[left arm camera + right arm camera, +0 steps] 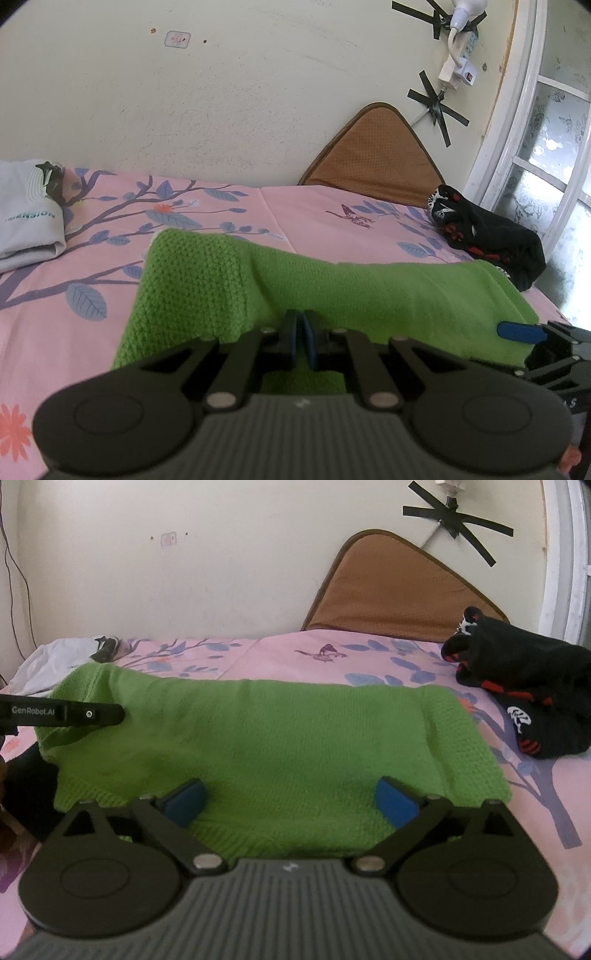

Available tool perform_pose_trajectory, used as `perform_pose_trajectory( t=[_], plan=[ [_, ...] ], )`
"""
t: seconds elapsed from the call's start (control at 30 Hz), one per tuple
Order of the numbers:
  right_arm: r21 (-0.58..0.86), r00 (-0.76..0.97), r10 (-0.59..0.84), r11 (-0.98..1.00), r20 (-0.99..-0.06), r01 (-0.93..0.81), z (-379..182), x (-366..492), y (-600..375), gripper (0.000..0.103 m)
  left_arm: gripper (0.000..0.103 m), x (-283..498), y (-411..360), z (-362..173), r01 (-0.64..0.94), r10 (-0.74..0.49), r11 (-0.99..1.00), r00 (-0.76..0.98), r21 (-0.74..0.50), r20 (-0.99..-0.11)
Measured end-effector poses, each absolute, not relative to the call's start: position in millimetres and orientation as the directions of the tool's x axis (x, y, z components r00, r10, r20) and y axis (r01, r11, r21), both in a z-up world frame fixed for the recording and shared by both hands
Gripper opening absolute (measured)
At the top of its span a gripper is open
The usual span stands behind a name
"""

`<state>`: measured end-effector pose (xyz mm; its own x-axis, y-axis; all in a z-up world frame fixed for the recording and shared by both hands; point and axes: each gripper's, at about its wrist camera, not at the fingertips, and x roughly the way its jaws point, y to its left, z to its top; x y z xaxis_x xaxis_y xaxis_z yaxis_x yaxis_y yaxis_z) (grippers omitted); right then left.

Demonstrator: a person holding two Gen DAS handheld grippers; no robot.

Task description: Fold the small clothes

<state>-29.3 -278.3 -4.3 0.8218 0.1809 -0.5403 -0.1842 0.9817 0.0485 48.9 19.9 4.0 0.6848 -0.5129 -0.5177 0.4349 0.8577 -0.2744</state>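
A green knitted garment (332,291) lies spread on the pink floral bed sheet (92,325). My left gripper (301,328) is shut, its blue pads pressed together on a fold of the green knit, which rises in a ridge toward the tips. From the right wrist view, that gripper's black finger (107,714) rests at the garment's (280,731) left edge. My right gripper (291,794) stands wide open over the garment's near hem, its pads apart with nothing pinched. One of its blue pads (521,330) shows at the garment's right end.
A crumpled black garment with red and white print (532,701) lies at the right. A folded grey-white shirt (26,229) sits at the far left. A brown cushion (399,587) leans on the wall behind the bed. A window frame (517,147) borders the right side.
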Motion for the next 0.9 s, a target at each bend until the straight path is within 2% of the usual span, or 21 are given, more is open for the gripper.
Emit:
perform_pose_trajectory(
  t=[0.27,0.3,0.37,0.43,0.47,0.5,0.57,0.6,0.63,0.7,0.9],
  plan=[
    [0.05,0.818,0.182,0.981,-0.546,-0.185,-5,-31,-274,0.103,0.009,44,14,4,0.438,-0.491,0.869,0.705,-0.23,-0.512],
    [0.051,0.818,0.184,0.981,-0.545,-0.188,-5,-30,-275,0.103,0.013,43,13,4,0.445,-0.494,0.867,0.704,-0.224,-0.511],
    [0.051,0.818,0.184,0.981,-0.545,-0.187,-5,-31,-275,0.103,0.028,41,11,4,0.482,-0.524,0.847,0.687,-0.223,-0.504],
    [0.052,0.818,0.185,0.981,-0.544,-0.187,-5,-31,-275,0.103,0.062,36,4,6,0.533,-0.548,0.825,0.67,-0.189,-0.5],
    [0.053,0.818,0.186,0.981,-0.544,-0.187,-5,-31,-275,0.103,0.068,32,-2,7,0.54,-0.531,0.829,0.68,-0.145,-0.506],
    [0.055,0.819,0.187,0.981,-0.543,-0.188,-5,-31,-275,0.103,0.08,27,-10,7,0.53,-0.489,0.845,0.703,-0.079,-0.516],
    [0.058,0.819,0.188,0.981,-0.541,-0.187,-4,-32,-274,0.103,0.086,17,-24,6,0.508,-0.416,0.86,0.746,0.042,-0.52],
    [0.059,0.82,0.189,0.981,-0.541,-0.187,-4,-32,-274,0.103,0.095,14,-27,6,0.49,-0.385,0.868,0.766,0.079,-0.515],
    [0.06,0.82,0.19,0.98,-0.54,-0.188,-4,-32,-275,0.103,0.098,12,-29,6,0.468,-0.358,0.877,0.785,0.106,-0.506],
    [0.062,0.82,0.192,0.98,-0.539,-0.189,-4,-32,-275,0.103,0.103,10,-27,8,0.431,-0.325,0.895,0.807,0.116,-0.492],
    [0.063,0.822,0.189,0.981,-0.538,-0.185,-4,-33,-273,0.103,0.103,11,-5,10,0.321,-0.259,0.946,0.841,0.052,-0.475]
  ],
)
